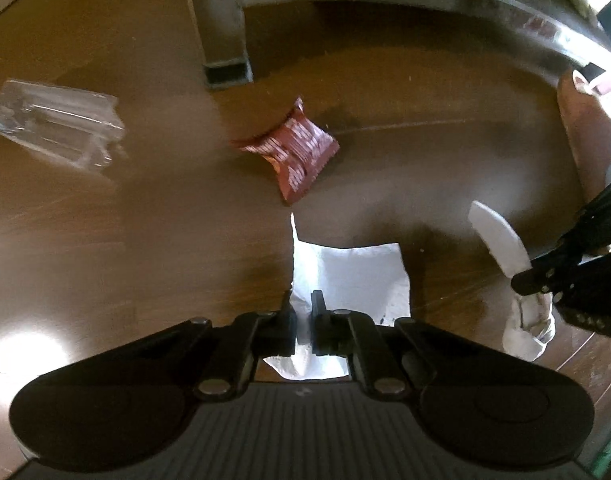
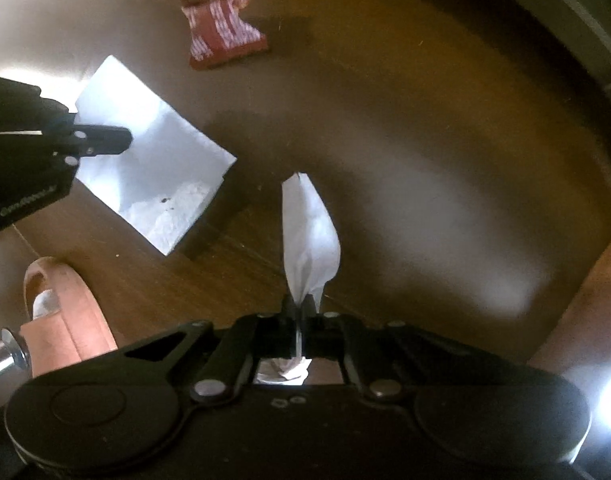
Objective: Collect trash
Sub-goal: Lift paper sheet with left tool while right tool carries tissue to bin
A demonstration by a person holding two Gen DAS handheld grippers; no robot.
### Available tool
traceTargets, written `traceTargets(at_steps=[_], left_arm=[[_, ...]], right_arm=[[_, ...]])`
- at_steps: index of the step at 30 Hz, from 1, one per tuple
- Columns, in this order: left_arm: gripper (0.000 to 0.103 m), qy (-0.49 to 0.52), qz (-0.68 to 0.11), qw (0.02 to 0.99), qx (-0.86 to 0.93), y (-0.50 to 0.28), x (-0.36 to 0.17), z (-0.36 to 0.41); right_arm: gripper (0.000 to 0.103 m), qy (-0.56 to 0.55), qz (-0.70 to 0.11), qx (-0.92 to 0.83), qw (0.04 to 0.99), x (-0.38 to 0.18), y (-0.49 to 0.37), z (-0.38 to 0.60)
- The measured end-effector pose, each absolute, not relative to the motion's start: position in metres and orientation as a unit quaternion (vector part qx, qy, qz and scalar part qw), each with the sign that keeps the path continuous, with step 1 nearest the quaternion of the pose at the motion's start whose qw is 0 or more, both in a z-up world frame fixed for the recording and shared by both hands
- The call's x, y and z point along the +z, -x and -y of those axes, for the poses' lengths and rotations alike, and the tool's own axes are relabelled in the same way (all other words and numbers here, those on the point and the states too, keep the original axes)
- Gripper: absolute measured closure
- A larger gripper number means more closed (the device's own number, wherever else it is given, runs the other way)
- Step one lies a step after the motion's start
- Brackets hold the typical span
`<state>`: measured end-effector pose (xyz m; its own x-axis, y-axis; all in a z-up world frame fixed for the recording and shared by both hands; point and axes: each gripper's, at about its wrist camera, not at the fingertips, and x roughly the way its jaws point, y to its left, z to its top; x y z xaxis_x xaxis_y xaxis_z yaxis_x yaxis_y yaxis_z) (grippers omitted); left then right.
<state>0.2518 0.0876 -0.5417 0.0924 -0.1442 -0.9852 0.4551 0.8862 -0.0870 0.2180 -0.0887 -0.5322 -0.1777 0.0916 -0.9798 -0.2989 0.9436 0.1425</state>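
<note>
I have the left gripper (image 1: 301, 312) pinched on the flat white napkin (image 1: 357, 276) at lower centre, the right gripper (image 2: 303, 312) pinched on a crumpled tissue (image 2: 309, 236), red wrapper (image 1: 297, 152) mid-frame on the floor.

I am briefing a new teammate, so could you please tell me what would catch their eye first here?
Both grippers are shut on white paper: the left gripper pinches a flat napkin, the right gripper a crumpled tissue. Beyond them on the brown wooden floor lie a red snack wrapper and, far left, a clear plastic package.
</note>
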Motion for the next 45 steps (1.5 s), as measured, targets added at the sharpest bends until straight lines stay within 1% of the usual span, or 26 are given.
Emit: traceTargets(at_steps=[4, 6, 9, 17, 26, 37, 45], left_arm=[[0.097, -0.112, -0.627, 0.747, -0.193, -0.251, -0.512, -0.096], [0.097, -0.104, -0.615, 0.760, -0.185, -0.249, -0.490, -0.102], [0.097, -0.094, -0.594, 0.780, -0.172, -0.249, -0.457, -0.111], [0.097, -0.102, -0.527, 0.833, -0.134, -0.251, -0.364, -0.131], [0.097, -0.112, -0.438, 0.887, -0.093, -0.236, -0.249, -0.153], [0.097, -0.110, -0.345, 0.929, -0.076, -0.196, -0.126, -0.149], [0.097, -0.113, -0.298, 0.944, -0.079, -0.161, -0.058, -0.127]], right_arm=[[0.102, 0.072, -0.738, 0.144, 0.656, -0.501, -0.215, 0.091], [0.102, 0.075, -0.728, 0.137, 0.667, -0.488, -0.219, 0.082], [0.102, 0.069, -0.713, 0.129, 0.686, -0.461, -0.215, 0.094], [0.102, 0.064, -0.648, 0.124, 0.749, -0.366, -0.220, 0.118], [0.102, 0.060, -0.555, 0.127, 0.820, -0.258, -0.198, 0.122], [0.102, 0.049, -0.453, 0.132, 0.880, -0.140, -0.153, 0.148], [0.102, 0.044, -0.379, 0.122, 0.916, -0.059, -0.125, 0.170]])
